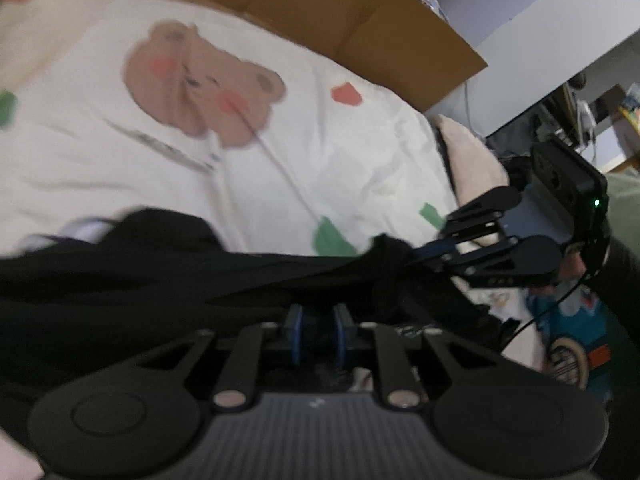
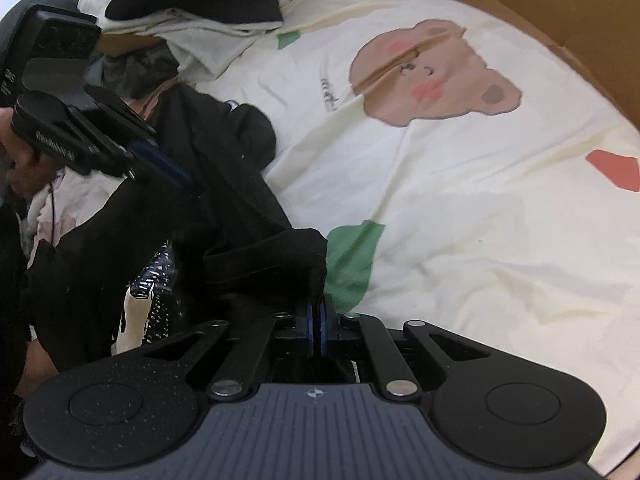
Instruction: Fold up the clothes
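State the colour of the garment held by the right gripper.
Black garment, clearest in the right wrist view.

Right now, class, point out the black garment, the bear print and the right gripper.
black garment (image 2: pixel 224 200): right wrist view, on its draped middle.
bear print (image 2: pixel 436 76): right wrist view, on the face.
right gripper (image 2: pixel 317 312): right wrist view, between the fingertips.

The garment (image 2: pixel 224 208) is plain black. Under it the bedsheet (image 2: pixel 460 240) is cream white, printed with a brown bear (image 2: pixel 436 76) that has pink cheeks, plus scattered green patches (image 2: pixel 354 256) and coral-red patches (image 2: pixel 616 168). Beyond the bear, the cardboard box (image 1: pixel 360 12) is tan brown. Both tools are black with blue pads (image 2: pixel 309 326). Left of the garment lies a black cloth with white dots (image 2: pixel 158 280).
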`<move>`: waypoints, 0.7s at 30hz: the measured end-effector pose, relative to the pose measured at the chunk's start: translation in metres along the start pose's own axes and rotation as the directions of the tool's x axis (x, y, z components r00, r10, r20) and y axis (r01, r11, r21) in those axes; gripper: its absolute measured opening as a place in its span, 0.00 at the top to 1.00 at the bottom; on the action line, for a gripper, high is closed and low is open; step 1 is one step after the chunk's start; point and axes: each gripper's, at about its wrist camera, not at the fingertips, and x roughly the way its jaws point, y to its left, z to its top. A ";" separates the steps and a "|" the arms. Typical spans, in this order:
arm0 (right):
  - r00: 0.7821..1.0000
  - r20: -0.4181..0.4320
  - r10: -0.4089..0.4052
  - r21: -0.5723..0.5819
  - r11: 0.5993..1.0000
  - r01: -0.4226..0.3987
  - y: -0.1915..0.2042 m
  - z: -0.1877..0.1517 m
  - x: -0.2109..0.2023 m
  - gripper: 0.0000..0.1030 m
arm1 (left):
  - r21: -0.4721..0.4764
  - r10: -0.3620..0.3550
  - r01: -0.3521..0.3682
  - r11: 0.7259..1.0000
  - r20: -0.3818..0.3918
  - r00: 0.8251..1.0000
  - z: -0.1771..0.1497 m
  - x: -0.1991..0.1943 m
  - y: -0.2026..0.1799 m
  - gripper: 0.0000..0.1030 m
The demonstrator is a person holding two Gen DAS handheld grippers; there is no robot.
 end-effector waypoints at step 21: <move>0.975 0.088 -0.203 0.134 0.973 0.190 -0.018 -0.003 -0.036 1.00 | 0.320 0.279 -0.261 0.911 -0.012 0.960 0.034 -0.015 0.023 0.84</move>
